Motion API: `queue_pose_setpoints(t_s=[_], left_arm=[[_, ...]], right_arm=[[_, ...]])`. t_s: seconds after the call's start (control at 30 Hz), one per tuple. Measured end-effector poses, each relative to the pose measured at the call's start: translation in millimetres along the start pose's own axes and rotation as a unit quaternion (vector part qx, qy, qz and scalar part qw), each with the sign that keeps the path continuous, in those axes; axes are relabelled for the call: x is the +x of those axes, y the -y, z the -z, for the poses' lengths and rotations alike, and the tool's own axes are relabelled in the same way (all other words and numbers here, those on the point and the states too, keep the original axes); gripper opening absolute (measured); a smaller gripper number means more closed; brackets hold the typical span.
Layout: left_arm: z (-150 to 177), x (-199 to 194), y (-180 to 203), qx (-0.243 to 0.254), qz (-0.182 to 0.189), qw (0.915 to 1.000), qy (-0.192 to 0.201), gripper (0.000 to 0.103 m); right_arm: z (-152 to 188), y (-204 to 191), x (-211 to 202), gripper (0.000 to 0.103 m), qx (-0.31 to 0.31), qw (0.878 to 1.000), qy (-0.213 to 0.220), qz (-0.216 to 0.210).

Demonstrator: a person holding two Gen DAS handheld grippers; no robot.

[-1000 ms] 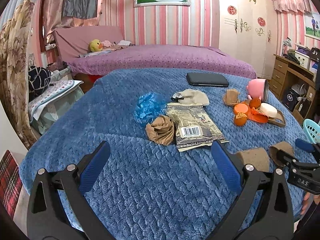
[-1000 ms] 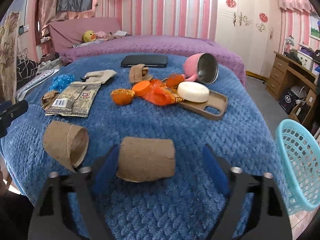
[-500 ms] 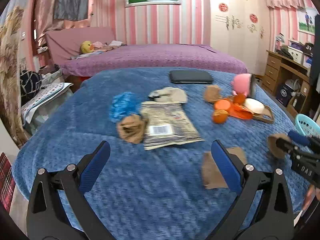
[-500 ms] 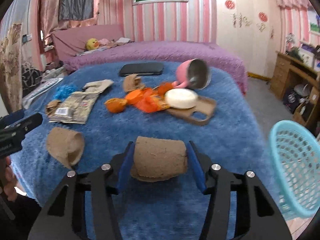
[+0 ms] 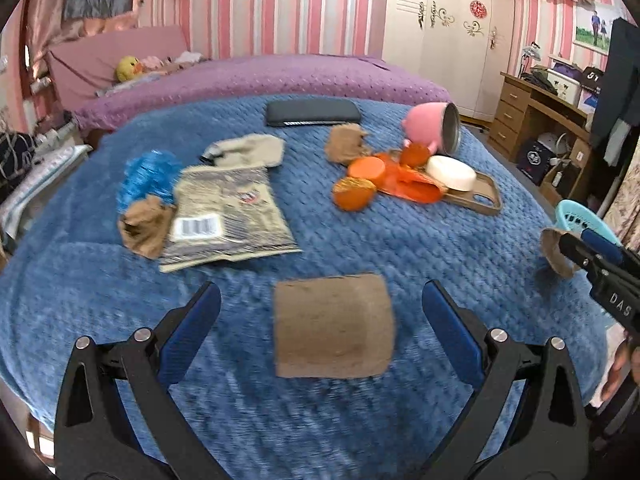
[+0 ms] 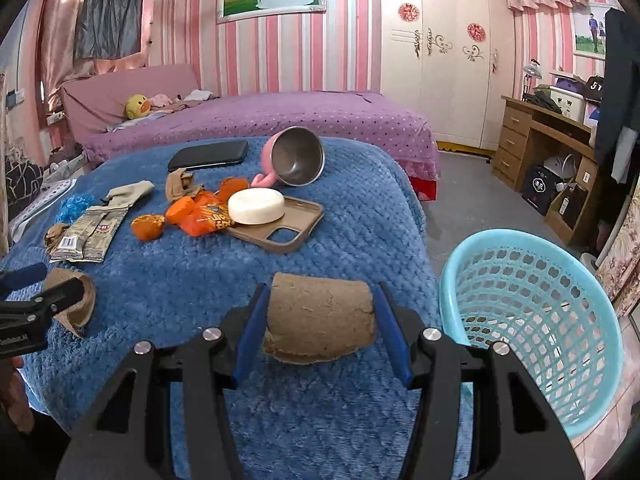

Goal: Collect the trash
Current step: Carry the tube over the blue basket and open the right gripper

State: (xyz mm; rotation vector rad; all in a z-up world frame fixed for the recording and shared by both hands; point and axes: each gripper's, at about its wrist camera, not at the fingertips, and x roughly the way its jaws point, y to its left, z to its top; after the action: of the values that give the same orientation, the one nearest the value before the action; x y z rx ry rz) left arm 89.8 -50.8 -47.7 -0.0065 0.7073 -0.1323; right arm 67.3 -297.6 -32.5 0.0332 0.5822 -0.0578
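Two cardboard tubes, one gripped.
Right gripper (image 6: 318,330) fingers clamp a brown tube (image 6: 320,322); left gripper (image 5: 320,320) fingers spread wide around, not touching, a second tube (image 5: 334,326) on the bed (image 5: 360,240).

From where I sat, the near strip of blue blanket (image 5: 280,420) lay bare around the cardboard tube (image 5: 334,324) lying between my left hand-held gripper's (image 5: 320,320) spread fingers. Farther in, the flattened packet (image 5: 228,216) and orange wrappers (image 5: 384,178) crowded the middle. On the right, my right hand-held gripper (image 6: 318,320), clamping its own tube (image 6: 320,316), had open air toward the blue basket (image 6: 532,320) just beside the bed edge, its mouth unobstructed.
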Motion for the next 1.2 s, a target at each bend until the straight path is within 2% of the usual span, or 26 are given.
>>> queue_pose_setpoints(t_s=[0.07, 0.13, 0.23, 0.47, 0.57, 0.67, 0.9, 1.0, 1.2], left_arm=[[-0.2, 1.4, 3.5, 0.002, 0.001, 1.0000, -0.001, 0.082], [0.5, 5.1, 7.1, 0.005, 0.009, 0.9999, -0.009, 0.065], [1.1, 8.6, 8.7, 0.009, 0.003, 0.9999, -0.014, 0.054], [-6.4, 2.4, 10.5, -0.002, 0.014, 0.9999, -0.006, 0.053], [-14.5, -2.9, 28.4, 0.018, 0.012, 0.9997, 0.011, 0.053], [-20.6, -5.6, 56.7, 0.045, 0.015, 0.9986, 0.022, 0.053], [-38.6, 1.1, 141.5, 0.061, 0.074, 0.9943, 0.046, 0.053], [-41.1, 6.9, 183.8, 0.072, 0.100, 0.9907, 0.058, 0.053], [-41.3, 24.1, 258.7, 0.098, 0.121, 0.9856, 0.066, 0.053]], right_arm=[[0.4, 2.0, -0.4, 0.053, -0.001, 1.000, 0.001, 0.000], [0.6, 4.2, -0.9, 0.053, 0.001, 1.000, 0.002, -0.001], [1.1, 11.3, -2.3, 0.053, 0.008, 1.000, 0.004, 0.000], [-0.3, 38.3, -9.2, 0.053, 0.024, 0.999, 0.019, 0.021], [-2.2, 58.4, -12.9, 0.053, 0.035, 0.998, 0.028, 0.040], [-2.1, 84.1, -15.7, 0.053, 0.045, 0.996, 0.035, 0.074], [5.0, 150.3, -18.5, 0.053, 0.054, 0.986, 0.032, 0.155], [11.1, 177.6, -15.5, 0.053, 0.067, 0.984, 0.024, 0.166], [9.1, 216.1, -1.4, 0.053, 0.076, 0.984, 0.017, 0.163]])
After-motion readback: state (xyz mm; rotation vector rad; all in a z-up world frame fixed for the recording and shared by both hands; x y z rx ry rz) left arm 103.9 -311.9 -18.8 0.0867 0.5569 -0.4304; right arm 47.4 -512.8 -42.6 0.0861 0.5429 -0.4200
